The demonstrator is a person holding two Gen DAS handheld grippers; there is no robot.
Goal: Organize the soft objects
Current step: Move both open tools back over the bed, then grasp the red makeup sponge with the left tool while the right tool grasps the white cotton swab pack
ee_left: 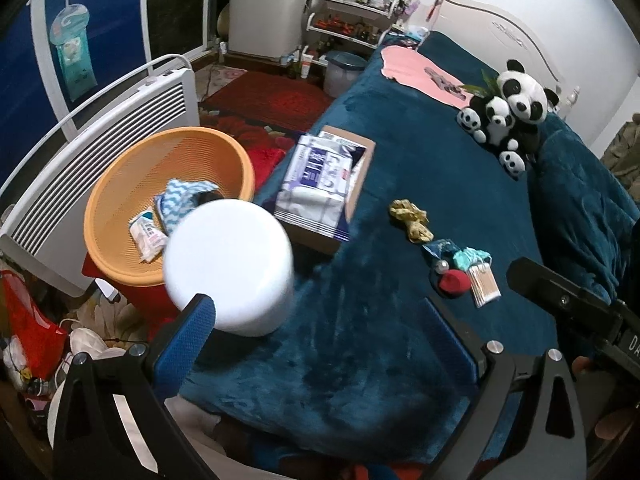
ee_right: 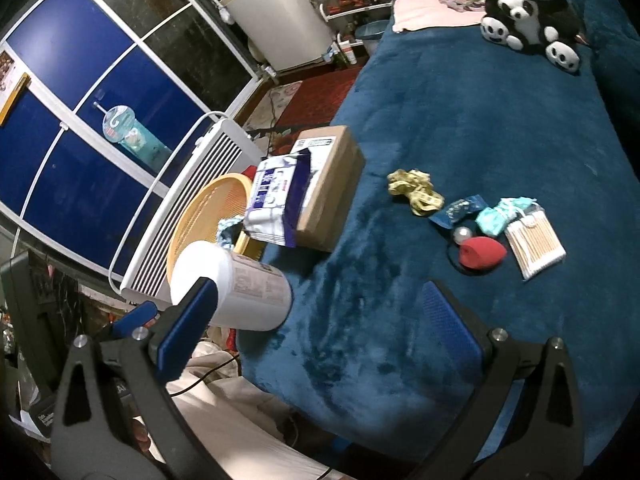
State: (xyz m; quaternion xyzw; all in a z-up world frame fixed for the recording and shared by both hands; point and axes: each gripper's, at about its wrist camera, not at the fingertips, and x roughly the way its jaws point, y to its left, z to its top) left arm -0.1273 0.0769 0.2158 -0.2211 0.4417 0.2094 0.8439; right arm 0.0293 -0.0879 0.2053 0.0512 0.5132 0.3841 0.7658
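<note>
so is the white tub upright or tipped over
Tipped: the white tub lies on its side at the bed's edge, its label facing up.

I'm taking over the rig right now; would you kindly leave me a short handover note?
Left tool: open, holding nothing. Right tool: open, holding nothing.
White tub: blurred, at the bed edge beside the orange basket; resting or falling, I cannot tell.
Done: striped cloth and small tissue pack lie in the basket.
Left, on the blue blanket: wipes pack atop the cardboard box, yellow rag, red sponge, teal cloth, cotton swab pack, panda plush.
</note>
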